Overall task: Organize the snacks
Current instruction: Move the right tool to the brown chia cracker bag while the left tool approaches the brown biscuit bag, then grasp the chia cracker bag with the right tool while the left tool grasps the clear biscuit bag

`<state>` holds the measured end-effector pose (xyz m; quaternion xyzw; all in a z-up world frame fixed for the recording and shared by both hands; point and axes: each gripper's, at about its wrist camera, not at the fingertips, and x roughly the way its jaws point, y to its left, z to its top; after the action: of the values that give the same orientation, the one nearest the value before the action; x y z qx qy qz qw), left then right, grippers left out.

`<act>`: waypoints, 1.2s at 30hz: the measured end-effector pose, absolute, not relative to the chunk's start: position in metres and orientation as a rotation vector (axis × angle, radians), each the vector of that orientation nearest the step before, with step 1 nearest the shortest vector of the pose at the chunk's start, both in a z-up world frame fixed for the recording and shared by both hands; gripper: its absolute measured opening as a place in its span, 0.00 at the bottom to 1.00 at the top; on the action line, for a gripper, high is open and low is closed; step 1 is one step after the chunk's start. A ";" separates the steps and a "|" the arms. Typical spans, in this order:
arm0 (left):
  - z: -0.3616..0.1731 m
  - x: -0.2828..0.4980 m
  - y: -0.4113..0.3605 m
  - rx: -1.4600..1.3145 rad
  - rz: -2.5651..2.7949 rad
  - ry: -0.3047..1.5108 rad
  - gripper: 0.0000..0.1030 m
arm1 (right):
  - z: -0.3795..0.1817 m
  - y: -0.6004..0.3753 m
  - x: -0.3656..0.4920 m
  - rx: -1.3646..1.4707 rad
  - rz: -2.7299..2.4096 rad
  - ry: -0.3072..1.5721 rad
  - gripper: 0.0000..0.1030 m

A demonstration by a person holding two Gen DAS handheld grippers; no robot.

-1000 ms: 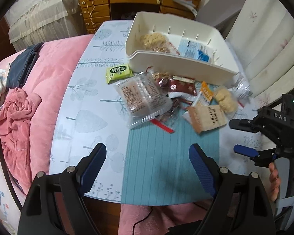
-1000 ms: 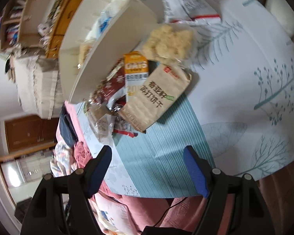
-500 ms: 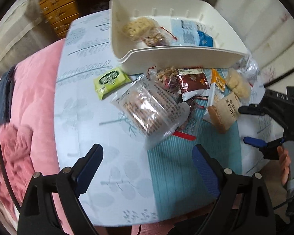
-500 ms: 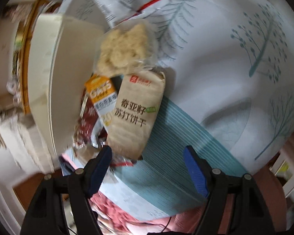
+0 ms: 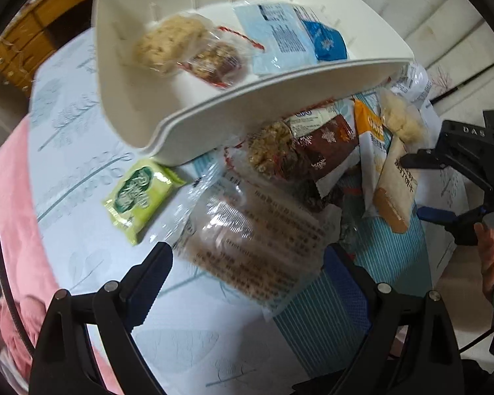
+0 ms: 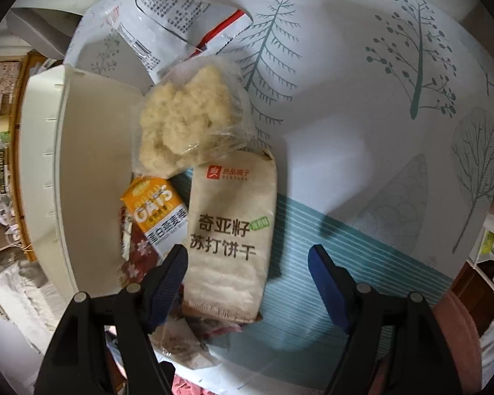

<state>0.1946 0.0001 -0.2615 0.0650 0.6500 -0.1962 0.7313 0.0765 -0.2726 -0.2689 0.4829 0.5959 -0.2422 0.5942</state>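
A: Left hand-held gripper [image 5: 247, 270]?
B: Jaws stood wide, nothing gripped. It pointed down at the clear cookie bag [image 5: 253, 233], which lay on the counter [image 5: 75, 125] between the two pads and just ahead of them. Pads not pressing it.

A: What else sat around that one?
B: Green packet [image 5: 141, 194] ahead to its left, alone on the cloth. Further ahead the white tray [image 5: 233, 105], with a pale puffed snack [image 5: 164, 44], a dark nut snack [image 5: 217, 62] and a light blue packet [image 5: 280, 38] inside. Just in front of the tray's near wall, a heap: a brown packet [image 5: 326, 144], an orange oats packet [image 5: 372, 141] and more, overlapping.

A: Right hand-held gripper [image 6: 247, 263]?
B: Partly open, held nothing. It pointed down over the tan cracker packet [image 6: 230, 230]. The packet's lower end lay between the pads, closer to the left pad; contact with it I could not tell. The right pad was clear of it, over the striped teal mat [image 6: 313, 230].

A: Neighbours there?
B: Oats packet [image 6: 158, 210] touching the tan packet's left edge. A clear bag of pale crumbly snack [image 6: 184, 118] ahead, overlapping its top. A white printed wrapper [image 6: 174, 23] further ahead. Tray wall [image 6: 92, 164] to the left.

A: Person visible?
B: Fingers [image 5: 487, 256] on the right hand-held gripper's handle, at the far right of the left view.
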 end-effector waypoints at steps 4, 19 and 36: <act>-0.274 0.202 -0.005 0.159 -0.478 1.440 0.92 | -0.271 -0.271 0.081 1.094 -0.615 1.389 0.74; -0.303 0.228 -0.006 0.050 -0.588 1.426 1.00 | -0.281 -0.242 0.144 0.927 -0.641 1.476 0.74; -0.298 0.234 0.023 -0.070 -0.589 1.396 0.77 | -0.278 -0.209 0.166 0.875 -0.579 1.516 0.56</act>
<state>0.2340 0.0227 -0.2981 -0.0317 0.6330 -0.2670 0.7260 0.1656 -0.2087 -0.2784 0.3781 0.6552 -0.2503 0.6043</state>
